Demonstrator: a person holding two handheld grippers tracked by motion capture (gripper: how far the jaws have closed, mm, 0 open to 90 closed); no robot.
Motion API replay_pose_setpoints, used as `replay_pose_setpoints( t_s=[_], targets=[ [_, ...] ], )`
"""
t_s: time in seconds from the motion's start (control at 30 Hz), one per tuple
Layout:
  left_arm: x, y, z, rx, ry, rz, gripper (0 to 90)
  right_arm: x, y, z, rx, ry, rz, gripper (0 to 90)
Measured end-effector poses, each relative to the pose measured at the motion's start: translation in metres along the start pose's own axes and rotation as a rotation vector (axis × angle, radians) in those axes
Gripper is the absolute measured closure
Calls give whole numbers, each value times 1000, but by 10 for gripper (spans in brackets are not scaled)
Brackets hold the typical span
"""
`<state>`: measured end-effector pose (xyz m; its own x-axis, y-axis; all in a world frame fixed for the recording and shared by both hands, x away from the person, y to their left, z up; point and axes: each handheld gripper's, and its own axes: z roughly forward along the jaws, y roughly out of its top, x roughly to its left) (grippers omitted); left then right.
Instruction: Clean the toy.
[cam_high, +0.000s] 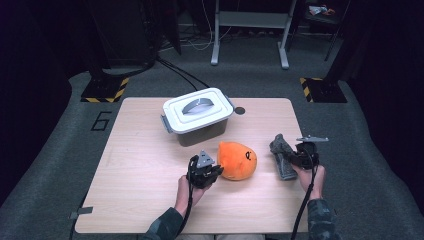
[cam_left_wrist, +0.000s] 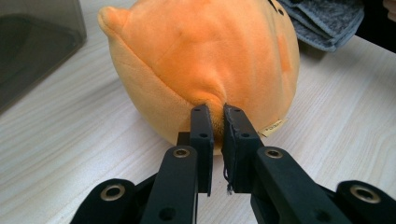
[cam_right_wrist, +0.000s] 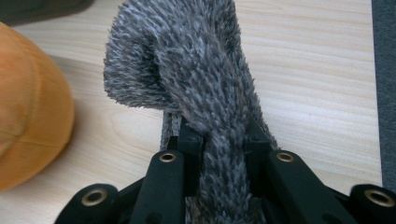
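The left gripper (cam_high: 212, 172) has its fingers (cam_left_wrist: 201, 135) clenched on a pinch of the round orange plush toy (cam_high: 237, 160), which rests near the centre of the pale wooden tabletop (cam_high: 135, 170). At the toy's three o'clock, the right gripper (cam_high: 295, 156) grasps the grey fuzzy cloth (cam_high: 281, 150). A white-lidded grey plastic box (cam_high: 198, 115) sits at the toy's eleven o'clock.

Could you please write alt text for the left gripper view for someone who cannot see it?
The left gripper pinches a fold of fabric on an orange plush toy lying on a pale wooden table. A grey fuzzy cloth lies behind it at upper right.
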<state>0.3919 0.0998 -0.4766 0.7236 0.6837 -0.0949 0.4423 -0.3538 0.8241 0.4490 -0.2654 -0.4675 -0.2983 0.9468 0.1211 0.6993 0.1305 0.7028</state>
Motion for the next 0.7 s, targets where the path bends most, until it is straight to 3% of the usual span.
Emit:
replay_pose_setpoints(
  t_s=[0.43,0.7],
  targets=[
    [-2,4,0,-5,2,23,831,19,22,-25,-51,62,-42,750],
    [-3,8,1,-4,1,49,831,42,40,-36,-62,117,-91,749]
  ],
)
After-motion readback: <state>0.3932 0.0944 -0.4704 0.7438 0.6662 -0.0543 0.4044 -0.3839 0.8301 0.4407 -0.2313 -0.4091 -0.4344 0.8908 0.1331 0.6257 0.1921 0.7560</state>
